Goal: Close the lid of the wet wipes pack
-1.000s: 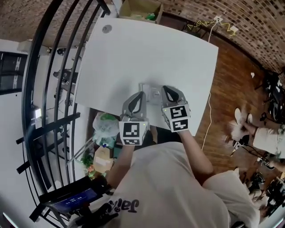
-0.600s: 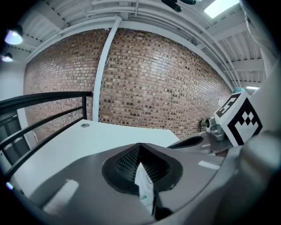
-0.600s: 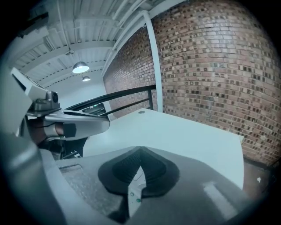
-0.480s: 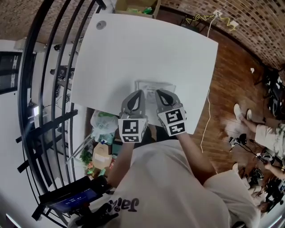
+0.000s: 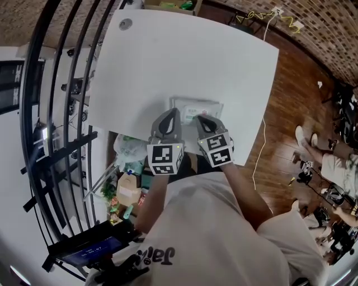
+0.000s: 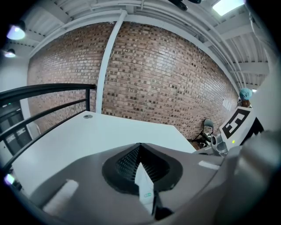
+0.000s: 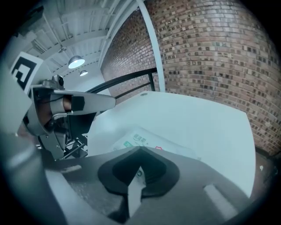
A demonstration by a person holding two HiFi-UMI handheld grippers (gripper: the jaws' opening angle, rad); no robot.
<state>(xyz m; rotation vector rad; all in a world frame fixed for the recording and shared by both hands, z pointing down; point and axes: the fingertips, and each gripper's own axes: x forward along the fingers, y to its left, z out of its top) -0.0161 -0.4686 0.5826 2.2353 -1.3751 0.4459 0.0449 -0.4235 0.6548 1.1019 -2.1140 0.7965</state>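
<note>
Both pairs of jaws are pressed together with nothing between them. In the head view, the left gripper [image 5: 171, 113] and right gripper [image 5: 201, 117] sit just below centre, their tips right at the wipes pack [image 5: 196, 105]. The pack lies near the table's [image 5: 184, 56] closest edge. A slanted push would likely slide the light pack instead of snapping the lid, whose state I cannot tell. Nothing blocks the way. Farther off are a round cap [image 5: 125, 24] at upper left and a cardboard box [image 5: 168, 4] at the top.

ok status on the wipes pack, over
left claw, right claw shut, empty. wipes pack flat on table, right claw at its near edge; closed or not, can't tell. nothing in the way.
</note>
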